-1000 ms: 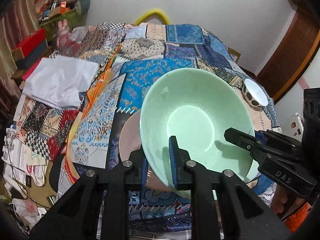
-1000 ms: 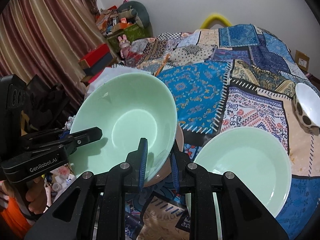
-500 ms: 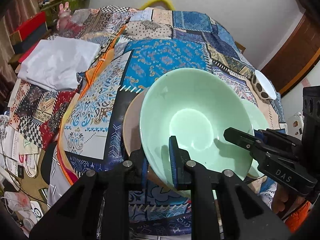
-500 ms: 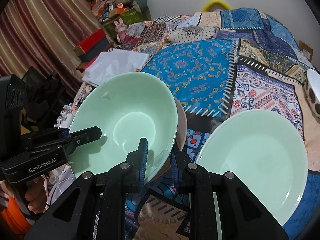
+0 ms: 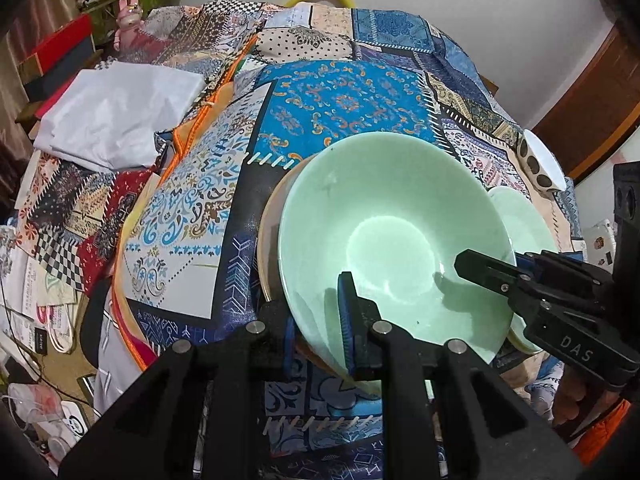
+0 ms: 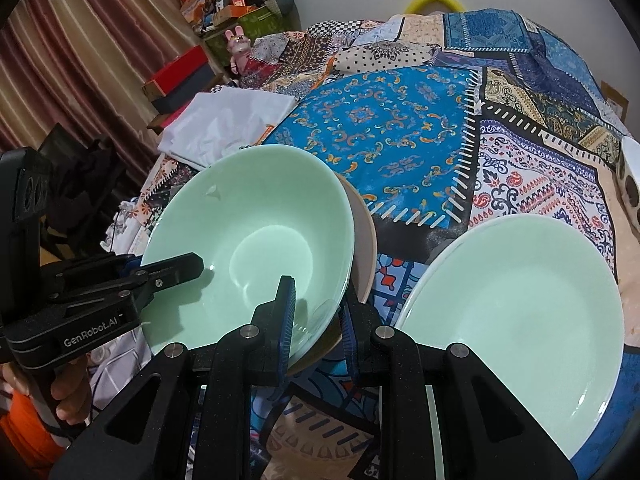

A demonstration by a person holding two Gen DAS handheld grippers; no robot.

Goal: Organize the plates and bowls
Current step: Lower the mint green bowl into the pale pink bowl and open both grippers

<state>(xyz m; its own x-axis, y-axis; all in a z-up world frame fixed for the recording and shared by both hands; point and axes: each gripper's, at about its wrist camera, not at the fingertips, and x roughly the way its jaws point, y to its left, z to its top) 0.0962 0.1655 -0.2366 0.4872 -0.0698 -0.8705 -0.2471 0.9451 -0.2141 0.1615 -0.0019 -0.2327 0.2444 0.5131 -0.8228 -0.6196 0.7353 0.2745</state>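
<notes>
A pale green bowl is gripped at its near rim by both grippers and hangs tilted, low over a tan plate. I cannot tell whether bowl and plate touch. My left gripper is shut on the bowl's rim, one pad inside and one outside. My right gripper is shut on the rim further round. Right of the bowl a pale green plate lies flat on the patchwork cover. A white bowl with dark spots sits at the far right.
A folded white cloth lies on the cover to the left. A pink rabbit toy and red boxes stand beyond it. Papers and cables litter the floor at the lower left. A brown door is at the right.
Both grippers have sunk with the green bowl, which now sits lower and closer over the tan plate. The grips on the rim are unchanged.
</notes>
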